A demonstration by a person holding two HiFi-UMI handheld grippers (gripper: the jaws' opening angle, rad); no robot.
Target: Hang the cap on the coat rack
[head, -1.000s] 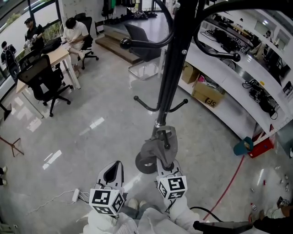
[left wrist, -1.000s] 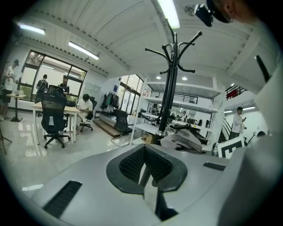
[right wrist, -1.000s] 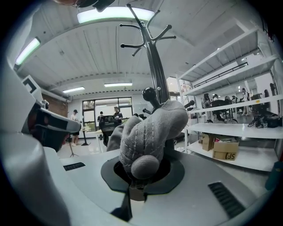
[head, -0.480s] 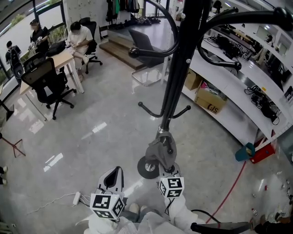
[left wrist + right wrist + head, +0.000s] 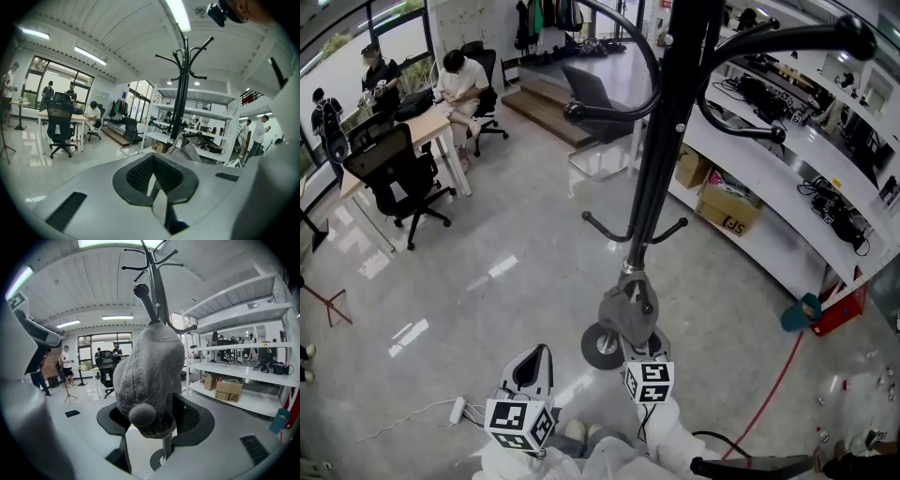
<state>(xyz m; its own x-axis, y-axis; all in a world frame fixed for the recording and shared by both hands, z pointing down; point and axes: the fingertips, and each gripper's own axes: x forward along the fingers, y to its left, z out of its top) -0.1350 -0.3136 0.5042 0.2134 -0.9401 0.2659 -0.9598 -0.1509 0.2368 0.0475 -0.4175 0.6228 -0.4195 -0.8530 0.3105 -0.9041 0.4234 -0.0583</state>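
Note:
A black coat rack [image 5: 661,159] stands straight ahead of me, its round base [image 5: 602,345] on the grey floor. The grey corduroy cap [image 5: 628,314] hangs low on the pole, on a ball-tipped hook [image 5: 141,289]. In the right gripper view the cap [image 5: 150,369] fills the space between the jaws. My right gripper [image 5: 152,420] has just been opening; its pads stand wide on either side of the cap. My left gripper [image 5: 532,364] is held low to the left of the rack, shut and with nothing in it [image 5: 153,180].
Desks with seated people [image 5: 455,75] and black office chairs [image 5: 394,169] are at the back left. White shelving [image 5: 787,178] with cardboard boxes [image 5: 727,208] curves along the right. A red cable [image 5: 769,384] and a power strip [image 5: 457,406] lie on the floor.
The right gripper and the cap have sunk a little beside the pole. The left gripper has stayed where it was.

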